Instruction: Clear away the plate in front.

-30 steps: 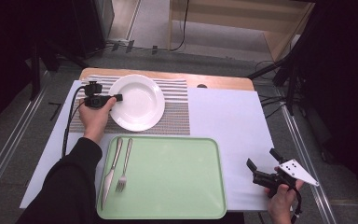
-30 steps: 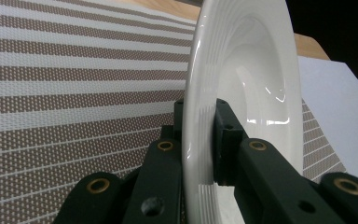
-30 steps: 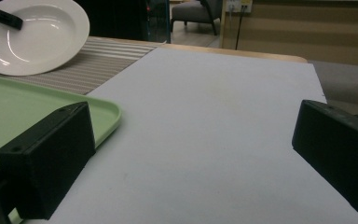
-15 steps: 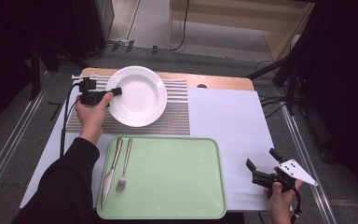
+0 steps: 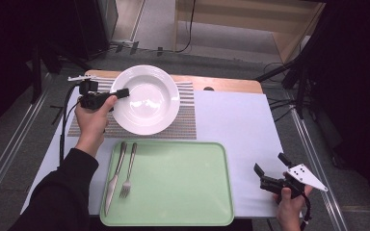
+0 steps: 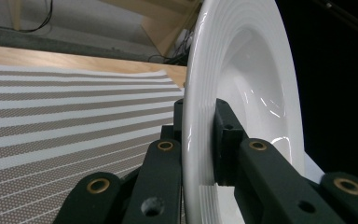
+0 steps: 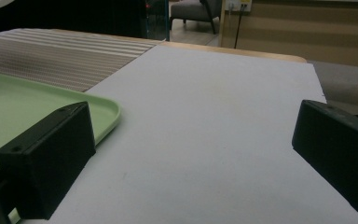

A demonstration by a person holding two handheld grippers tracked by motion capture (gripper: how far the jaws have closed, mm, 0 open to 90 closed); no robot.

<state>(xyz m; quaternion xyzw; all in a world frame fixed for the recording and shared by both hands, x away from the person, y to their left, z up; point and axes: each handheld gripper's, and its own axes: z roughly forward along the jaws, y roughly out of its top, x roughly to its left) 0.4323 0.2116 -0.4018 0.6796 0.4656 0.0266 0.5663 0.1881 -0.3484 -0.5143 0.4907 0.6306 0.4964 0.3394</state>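
A white plate (image 5: 145, 100) hangs in the air over the striped placemat (image 5: 185, 122), held by its left rim. My left gripper (image 5: 122, 93) is shut on that rim. In the left gripper view the plate (image 6: 247, 84) stands on edge between the two black jaws, my left gripper (image 6: 204, 135) clamping it. A knife (image 5: 113, 175) and a fork (image 5: 128, 169) lie at the left end of the green tray (image 5: 178, 185). My right gripper (image 5: 270, 168) rests open over the white sheet at the front right, and the right gripper (image 7: 191, 154) has nothing between its jaws.
The green tray's corner (image 7: 51, 105) lies to the left of the right gripper. The white sheet (image 5: 231, 120) covers the table's right half, with the wooden table edge (image 5: 221, 84) behind it. Cables trail on the floor beyond the table.
My left gripper has lifted the plate off the placemat and carried it up and toward the far side. The right gripper has stayed still.
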